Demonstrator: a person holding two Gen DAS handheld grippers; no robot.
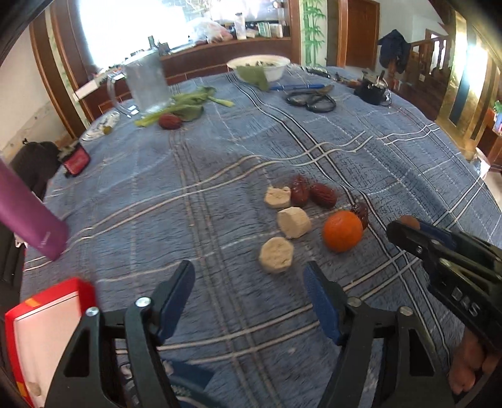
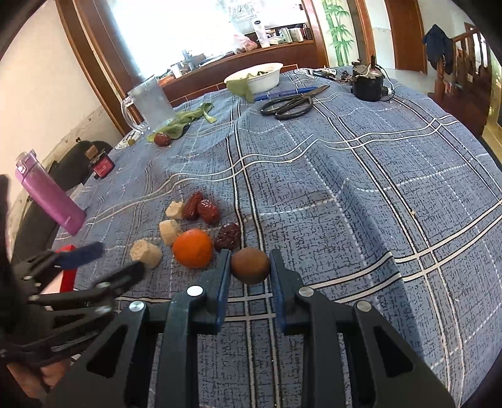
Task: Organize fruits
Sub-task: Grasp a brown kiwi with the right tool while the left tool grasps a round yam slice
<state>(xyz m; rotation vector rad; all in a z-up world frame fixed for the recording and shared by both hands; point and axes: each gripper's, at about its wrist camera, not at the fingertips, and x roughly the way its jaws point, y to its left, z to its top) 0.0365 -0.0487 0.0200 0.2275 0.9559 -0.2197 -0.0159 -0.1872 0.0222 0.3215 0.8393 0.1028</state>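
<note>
Blue plaid surface (image 2: 345, 188): right gripper (image 2: 250, 279) jaws flank a brown fruit (image 2: 250, 265), contact apparently made; left gripper (image 1: 249, 301) jaws wide, near the orange (image 1: 342, 231).

I can read very little here. In my left wrist view, raised characters run along the side of the right gripper (image 1: 404, 227); they look like "D 4 S", though the fisheye edge stretches them and I may have a letter wrong. The purple bottle (image 1: 29, 213) carries faint pale lettering near its lower end, too blurred for me to make out. The white tube (image 2: 261, 29) on the far counter, in my right wrist view, has a small dark logo that I cannot read.
</note>
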